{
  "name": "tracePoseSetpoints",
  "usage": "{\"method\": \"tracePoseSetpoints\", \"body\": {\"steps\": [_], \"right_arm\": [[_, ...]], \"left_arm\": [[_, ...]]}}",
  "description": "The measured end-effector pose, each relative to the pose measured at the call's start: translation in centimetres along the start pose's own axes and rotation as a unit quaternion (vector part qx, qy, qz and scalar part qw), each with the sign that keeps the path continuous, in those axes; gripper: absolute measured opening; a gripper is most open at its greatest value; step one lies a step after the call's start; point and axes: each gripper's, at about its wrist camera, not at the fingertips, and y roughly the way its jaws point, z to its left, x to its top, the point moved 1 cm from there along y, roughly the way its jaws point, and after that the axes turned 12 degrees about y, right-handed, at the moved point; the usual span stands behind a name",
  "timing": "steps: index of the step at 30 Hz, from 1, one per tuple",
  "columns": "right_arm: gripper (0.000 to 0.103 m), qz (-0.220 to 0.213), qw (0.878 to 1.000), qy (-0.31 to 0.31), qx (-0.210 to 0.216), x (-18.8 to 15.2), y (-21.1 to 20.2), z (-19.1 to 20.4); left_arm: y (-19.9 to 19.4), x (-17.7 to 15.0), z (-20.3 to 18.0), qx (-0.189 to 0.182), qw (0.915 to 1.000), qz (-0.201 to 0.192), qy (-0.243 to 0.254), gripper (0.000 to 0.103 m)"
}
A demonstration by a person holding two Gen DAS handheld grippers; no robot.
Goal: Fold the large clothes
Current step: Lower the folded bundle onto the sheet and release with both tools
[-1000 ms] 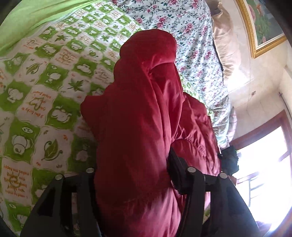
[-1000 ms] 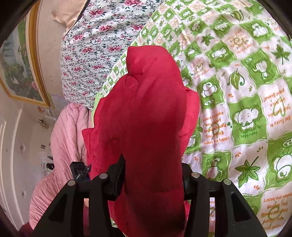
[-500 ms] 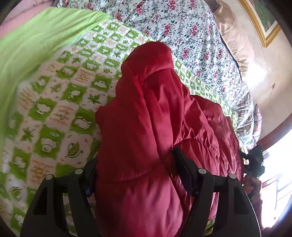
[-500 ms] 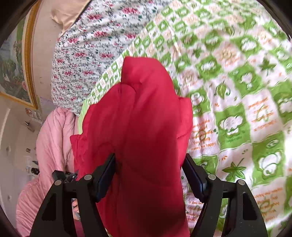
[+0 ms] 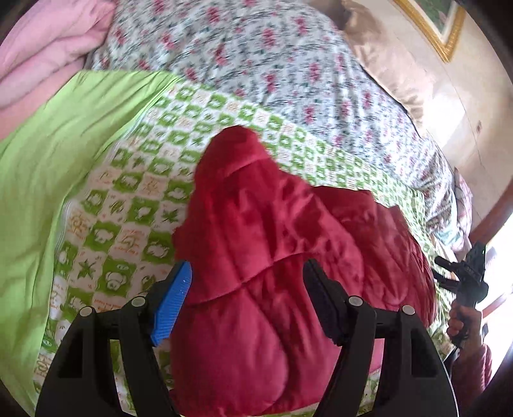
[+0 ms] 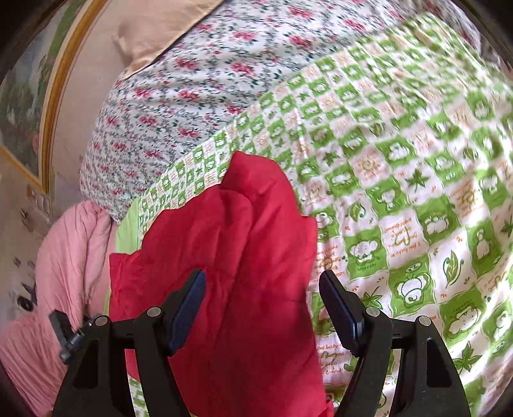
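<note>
- Versus a second before: both grippers' jaws had just been opening. The left gripper then pinched the red quilted jacket; now its jaws stood spread, the blue ribbed pad bare at lower left and clear of the fabric, while the opposite finger's hold could not be judged.
- The right gripper likewise: jaws spread, both dark pads showing a gap to the cloth, the jacket lying between and below them.
- Both views had drawn back from the jacket; more bed showed around it than before.
- The jacket lay heaped in a folded mound on the green-and-white checked sheet, centre to lower centre of each frame.
- Left view only: a plain lime-green cloth at left, and a hand gripping the other gripper's handle at the right edge.
- Right view only: a pink ribbed quilt at lower left; the jacket's smooth unquilted face.
- Both views: a floral-print cover across the top, a gilt-framed picture on the wall.
- Left view showed the jacket's diamond stitching and puffy, slightly shiny panels.
</note>
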Motion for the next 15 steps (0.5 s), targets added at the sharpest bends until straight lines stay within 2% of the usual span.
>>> {"method": "tracePoseSetpoints", "body": {"steps": [6, 12, 15], "right_arm": [[0.075, -0.009, 0.995, -0.094, -0.043, -1.6, 0.1, 3.9], [0.075, -0.054, 0.985, -0.134, -0.089, -2.3, -0.5, 5.0], [0.075, -0.079, 0.982, -0.140, -0.100, -2.0, -1.3, 5.2]], "left_arm": [[0.4, 0.8, -3.0, -0.020, 0.9990, 0.002, 0.041, 0.072], [0.9, 0.6, -4.8, -0.014, 0.9970, 0.014, 0.075, 0.072], [1.1, 0.4, -5.3, -0.012, 0.9962, 0.018, 0.084, 0.072]]}}
